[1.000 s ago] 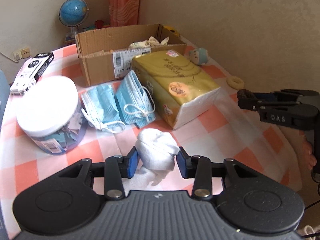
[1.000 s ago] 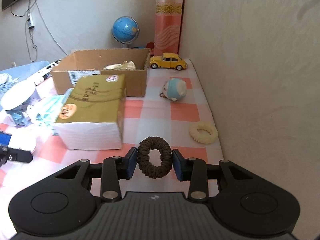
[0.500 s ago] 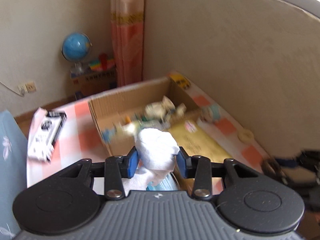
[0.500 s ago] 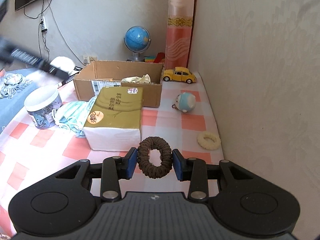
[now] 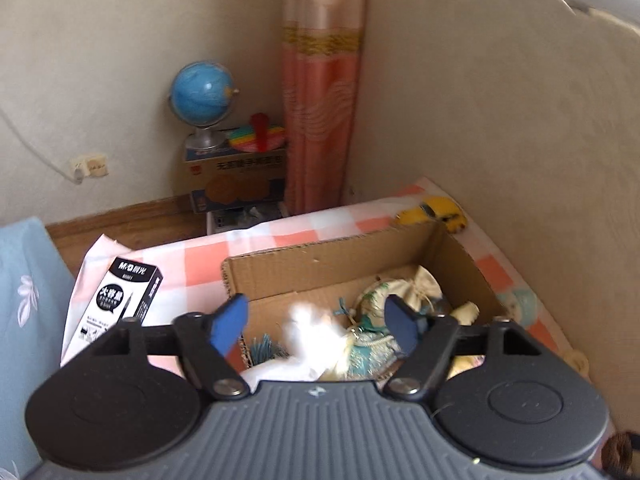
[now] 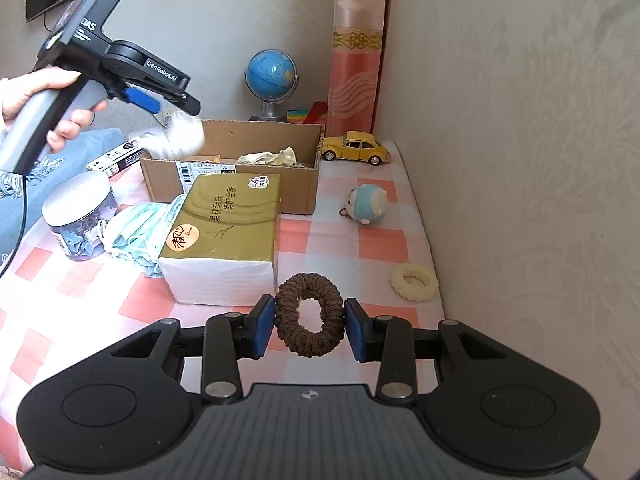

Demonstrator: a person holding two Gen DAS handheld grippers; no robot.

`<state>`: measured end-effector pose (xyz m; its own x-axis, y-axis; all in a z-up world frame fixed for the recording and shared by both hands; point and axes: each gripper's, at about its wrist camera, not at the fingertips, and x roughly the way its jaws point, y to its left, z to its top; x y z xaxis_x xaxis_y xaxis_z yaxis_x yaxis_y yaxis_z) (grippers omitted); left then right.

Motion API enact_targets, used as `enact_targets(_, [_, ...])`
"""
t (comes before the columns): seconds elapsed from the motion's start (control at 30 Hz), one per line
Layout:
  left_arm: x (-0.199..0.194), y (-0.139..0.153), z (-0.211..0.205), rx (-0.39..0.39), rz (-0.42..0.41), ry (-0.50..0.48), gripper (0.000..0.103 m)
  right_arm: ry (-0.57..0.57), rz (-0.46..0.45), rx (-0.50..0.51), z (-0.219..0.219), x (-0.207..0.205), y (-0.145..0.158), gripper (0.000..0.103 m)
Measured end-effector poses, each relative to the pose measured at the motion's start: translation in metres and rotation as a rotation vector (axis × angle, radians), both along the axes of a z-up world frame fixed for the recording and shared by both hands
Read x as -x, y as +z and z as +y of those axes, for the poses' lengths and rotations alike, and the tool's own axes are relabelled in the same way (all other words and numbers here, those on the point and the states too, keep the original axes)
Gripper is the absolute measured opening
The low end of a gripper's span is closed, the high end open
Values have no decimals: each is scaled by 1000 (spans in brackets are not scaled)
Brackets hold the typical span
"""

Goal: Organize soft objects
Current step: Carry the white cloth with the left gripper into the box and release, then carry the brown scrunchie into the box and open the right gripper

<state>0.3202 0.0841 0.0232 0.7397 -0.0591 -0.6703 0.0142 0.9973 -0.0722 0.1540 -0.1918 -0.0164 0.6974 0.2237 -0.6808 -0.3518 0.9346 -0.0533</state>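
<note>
My left gripper (image 5: 316,324) is open above the cardboard box (image 5: 320,268). The white cloth ball (image 5: 310,334) is blurred, free of the pads and dropping into the box; in the right wrist view it (image 6: 182,140) hangs just below the left gripper (image 6: 176,102) over the box's left rim (image 6: 240,126). The box holds cloth pouches (image 5: 400,296). My right gripper (image 6: 309,322) is shut on a brown hair scrunchie (image 6: 310,320), held above the checked tablecloth.
A gold tissue pack (image 6: 224,236), blue face masks (image 6: 136,232) and a clear jar (image 6: 78,220) lie in front of the box. A plush toy (image 6: 366,208), cream scrunchie (image 6: 414,282) and yellow toy car (image 6: 356,148) lie by the right wall. A pen box (image 5: 116,308) lies left.
My left gripper rose from the table to above the box with the white cloth, then opened and let it go. My right gripper kept the scrunchie and lifted slightly.
</note>
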Motion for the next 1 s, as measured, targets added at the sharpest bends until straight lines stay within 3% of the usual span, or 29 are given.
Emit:
enact_targets(0.13, [16, 3, 6, 20, 9, 16, 86, 4, -5, 2, 2, 1, 2, 43])
enact_targets(0.4, [95, 16, -8, -57, -36, -34, 99, 32, -18, -16, 11, 2, 14, 43])
enact_targets(0.73, [176, -5, -23, -16, 11, -10, 100, 106, -38, -67, 37, -29, 39, 43])
enact_targets(1.0, [200, -18, -22, -8, 18, 20, 100, 201, -20, -91, 82, -97, 59, 43])
